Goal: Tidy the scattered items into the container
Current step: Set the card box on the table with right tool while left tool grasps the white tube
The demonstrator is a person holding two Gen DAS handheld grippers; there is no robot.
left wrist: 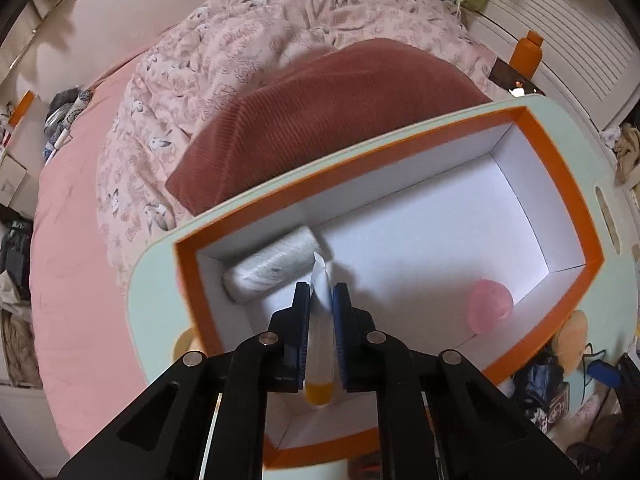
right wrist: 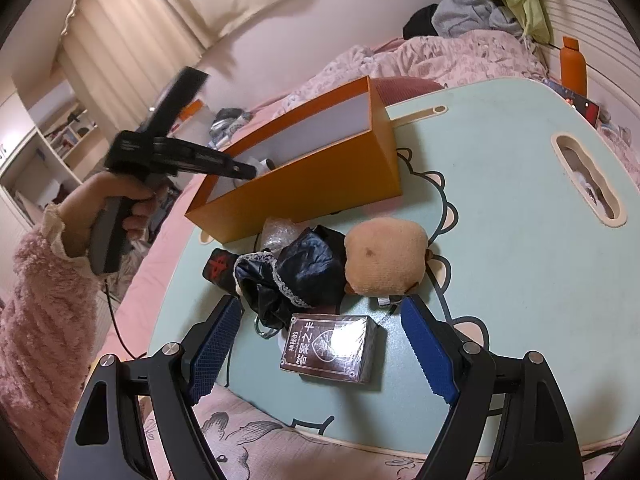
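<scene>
My left gripper [left wrist: 321, 290] is shut on a white tube with an orange cap [left wrist: 320, 344], held point-down over the orange box [left wrist: 552, 168]. Inside the box lie a grey-white roll [left wrist: 272, 264] and a pink ball [left wrist: 490, 306]. In the right wrist view a hand [right wrist: 116, 208] holds the left gripper [right wrist: 248, 172] over the box [right wrist: 312, 188]. My right gripper [right wrist: 322, 304] stands open above a brown card box [right wrist: 330, 346]. Beyond it lie a black satin cloth [right wrist: 304, 268], a tan plush toy [right wrist: 384, 254] and a dark pouch with a red mark [right wrist: 218, 268].
The box sits on a mint-green lap table [right wrist: 500, 260] with a handle slot [right wrist: 588, 176], set on a pink bed. A red cushion [left wrist: 332, 120] lies behind the box. An orange bottle [right wrist: 574, 64] stands at the far right. Crumpled plastic wrap [right wrist: 280, 232] lies by the box.
</scene>
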